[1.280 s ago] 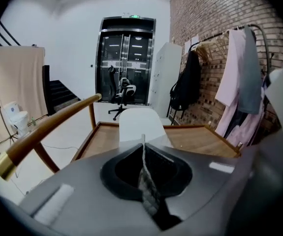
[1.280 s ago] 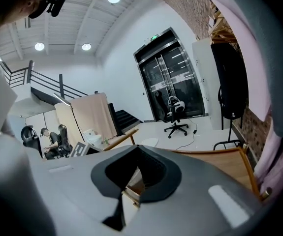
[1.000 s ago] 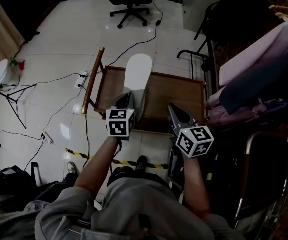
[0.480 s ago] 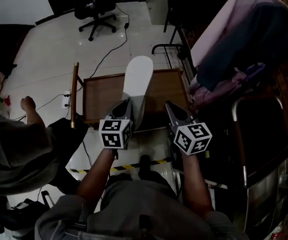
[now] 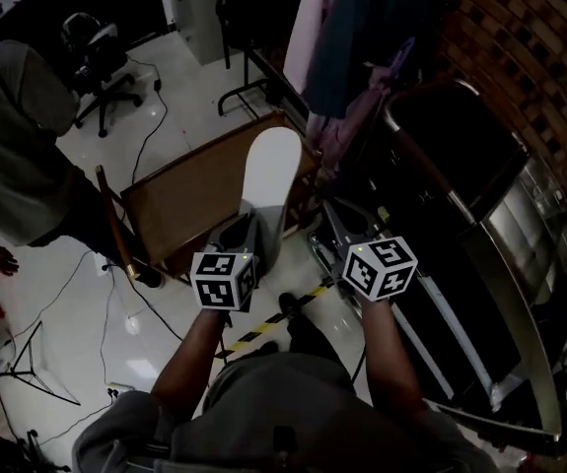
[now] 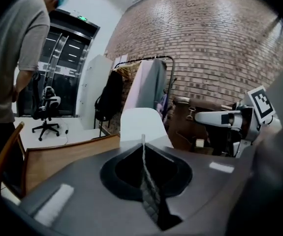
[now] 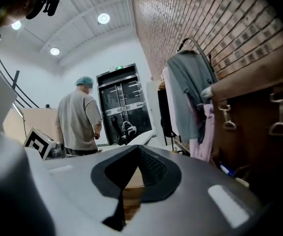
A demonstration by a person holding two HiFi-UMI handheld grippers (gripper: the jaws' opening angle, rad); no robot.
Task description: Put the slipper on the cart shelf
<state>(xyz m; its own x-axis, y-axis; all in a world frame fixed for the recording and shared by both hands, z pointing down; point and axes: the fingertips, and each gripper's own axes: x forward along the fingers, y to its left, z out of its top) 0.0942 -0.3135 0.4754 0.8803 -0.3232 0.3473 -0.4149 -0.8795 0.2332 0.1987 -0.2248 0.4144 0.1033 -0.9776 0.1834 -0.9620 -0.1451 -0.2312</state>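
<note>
A white slipper [image 5: 271, 170] sticks out forward from my left gripper [image 5: 253, 220], sole turned up, above the right end of a low wooden cart [image 5: 189, 190]. The jaws are shut on its heel end. In the left gripper view the slipper [image 6: 141, 124] shows as a thin edge pinched by the left gripper [image 6: 142, 139], with the cart's wooden top [image 6: 67, 154] below. My right gripper [image 5: 327, 213] hangs beside it on the right, shut, with nothing held. In its own view the right gripper [image 7: 137, 149] has its tips together, and wood shows through the slot behind them.
A person in a grey shirt [image 5: 17, 136] stands left of the cart near an office chair [image 5: 101, 62]. A rack of clothes [image 5: 352, 47] and a dark cabinet [image 5: 480, 215] against a brick wall fill the right. Cables and striped tape [image 5: 273, 318] lie on the floor.
The view has swung right, toward the brick wall and dark cabinet. The cart now lies at a slant on the left. Both grippers keep their places, the slipper still held.
</note>
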